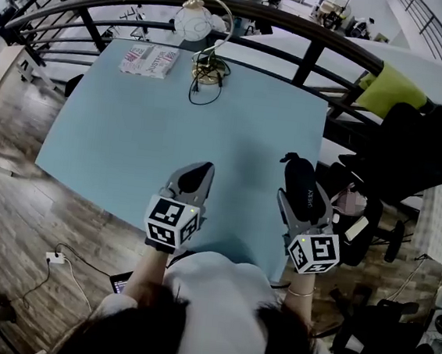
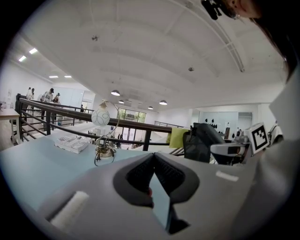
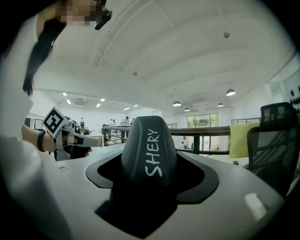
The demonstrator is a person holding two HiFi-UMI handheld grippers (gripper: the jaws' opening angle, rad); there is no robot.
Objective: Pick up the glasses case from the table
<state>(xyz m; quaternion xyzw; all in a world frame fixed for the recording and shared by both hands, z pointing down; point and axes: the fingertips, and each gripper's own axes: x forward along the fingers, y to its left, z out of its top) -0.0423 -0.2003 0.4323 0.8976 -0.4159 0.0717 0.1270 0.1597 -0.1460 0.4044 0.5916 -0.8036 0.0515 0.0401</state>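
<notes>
The blue table (image 1: 156, 126) fills the middle of the head view. At lower right, over its near corner, the right gripper (image 1: 302, 208) pinches the black glasses case (image 1: 298, 176) (its white "SHERY" lettering reads clearly only in the right gripper view). The left gripper (image 1: 198, 174), at lower centre, points forward with its jaws pressed together.

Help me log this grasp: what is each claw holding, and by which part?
The right claw grips the black glasses case by its near end; the left claw holds nothing.
</notes>
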